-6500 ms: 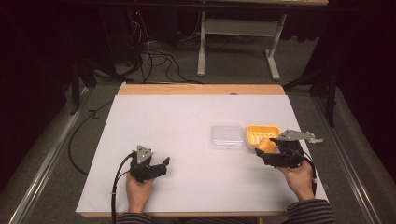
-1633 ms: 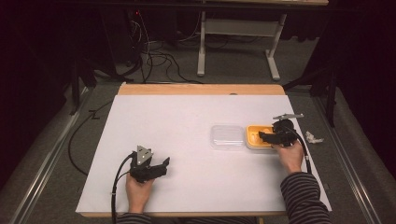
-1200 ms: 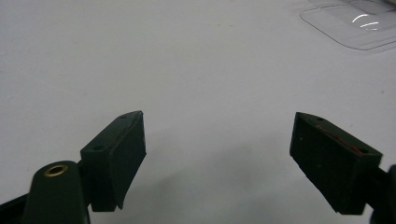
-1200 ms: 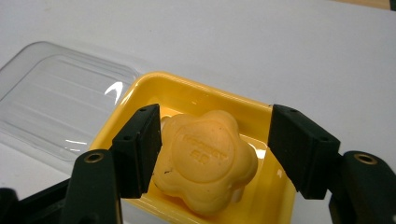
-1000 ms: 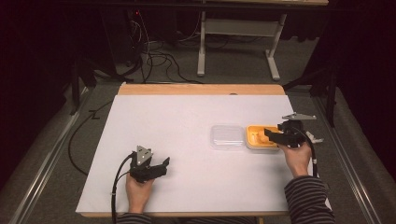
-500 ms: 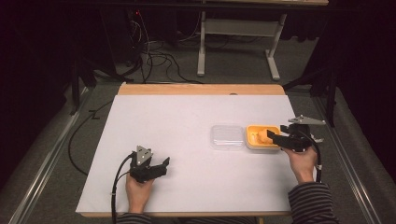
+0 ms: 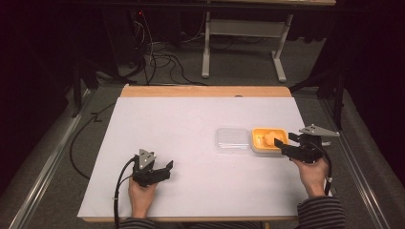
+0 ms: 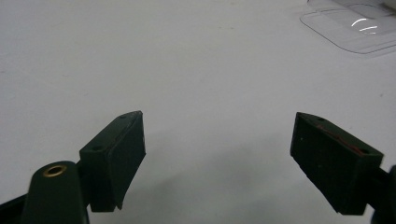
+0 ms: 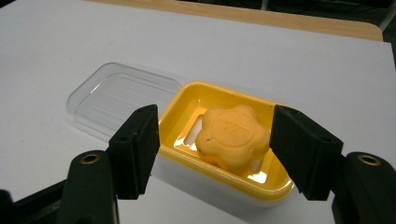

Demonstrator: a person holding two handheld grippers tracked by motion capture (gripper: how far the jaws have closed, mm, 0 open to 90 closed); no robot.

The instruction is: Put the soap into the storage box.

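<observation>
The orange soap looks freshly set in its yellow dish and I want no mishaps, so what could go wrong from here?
1. The right tool, its jaws just opened, sits close around the orange soap; pulling back carelessly could nudge the yellow dish.
2. The soap leans on the dish's inner edge, so a bump might shift it.
3. The clear lid touches the dish and could slide with it.

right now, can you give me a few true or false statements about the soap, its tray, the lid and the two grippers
1. The flower-shaped orange soap lies in the yellow rectangular plastic tray. True.
2. The clear plastic lid covers the tray. False: it lies beside it on the table.
3. The right gripper pinches the soap. False: its jaws have just been opening and stand apart from it.
4. The left gripper is open over bare white table. True.
5. The tray stands near the left gripper. False: it is by the right one.
</observation>
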